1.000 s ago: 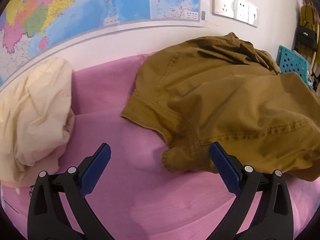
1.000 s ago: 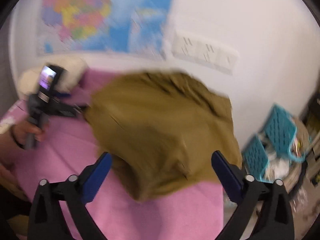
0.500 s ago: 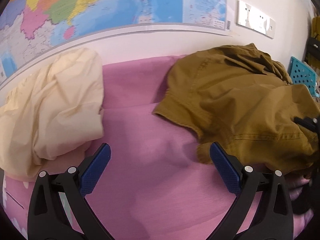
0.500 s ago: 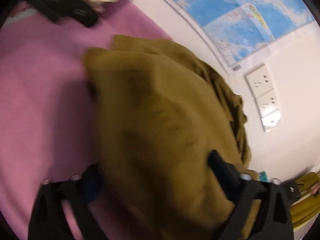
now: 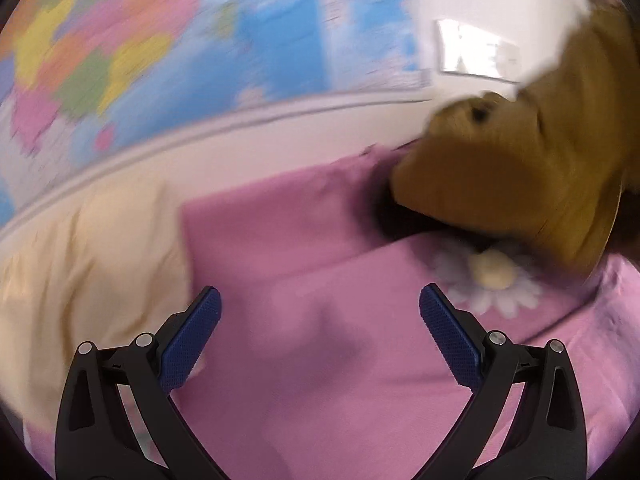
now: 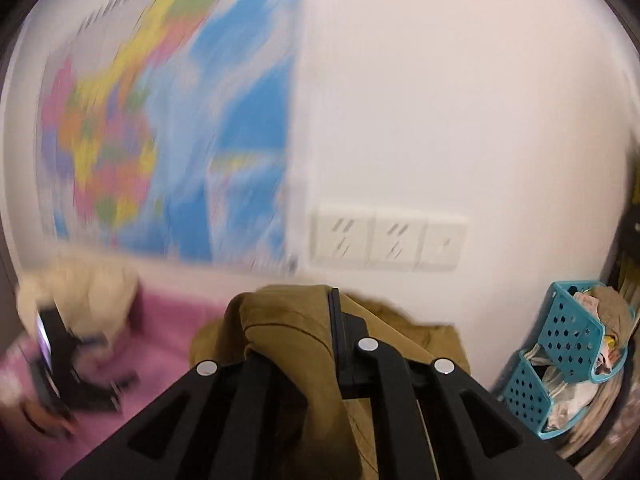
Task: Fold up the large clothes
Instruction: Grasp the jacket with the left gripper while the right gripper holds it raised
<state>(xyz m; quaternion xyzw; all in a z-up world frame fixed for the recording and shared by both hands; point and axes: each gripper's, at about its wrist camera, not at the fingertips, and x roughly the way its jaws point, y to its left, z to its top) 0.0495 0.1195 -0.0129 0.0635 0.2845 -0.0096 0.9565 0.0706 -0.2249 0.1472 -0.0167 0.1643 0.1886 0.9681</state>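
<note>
- Hanging from the right gripper (image 6: 332, 320), the brown garment (image 6: 288, 344) looks like a thick cotton twill piece: soft and limp, with no stiffness of its own, yet probably fairly heavy for cloth, so it should sag and swing when carried.
- The right gripper's jaws have just been closing and now stand pressed together on a bunched fold of that cloth; the fabric drapes over both fingers and spills below them.
- The left gripper (image 5: 320, 336) stands wide and holds nothing, its blue pads (image 5: 188, 340) over the pink sheet (image 5: 304, 248).
- Taking the pink sheet as landmark: in the left wrist view the brown garment (image 5: 520, 160) is lifted off the sheet's far right part, a dark gap and shadow under its lower edge, with a printed daisy (image 5: 490, 276) on the sheet showing just below it.
- A cream cloth (image 5: 80, 264) lies bundled on the sheet's far left part, well apart from the brown one.
- Grip judgement: the weave looks rough, not slippery, and nothing about it is fragile; a seam, hem or corner would give a firmer hold than a mid-panel bunch, and the free left gripper should take a second corner to spread it.
- Orientation: crumpled and blurred as it is, I cannot tell its long axis or which end is up; it simply hangs downward from the pinch toward the sheet.
</note>
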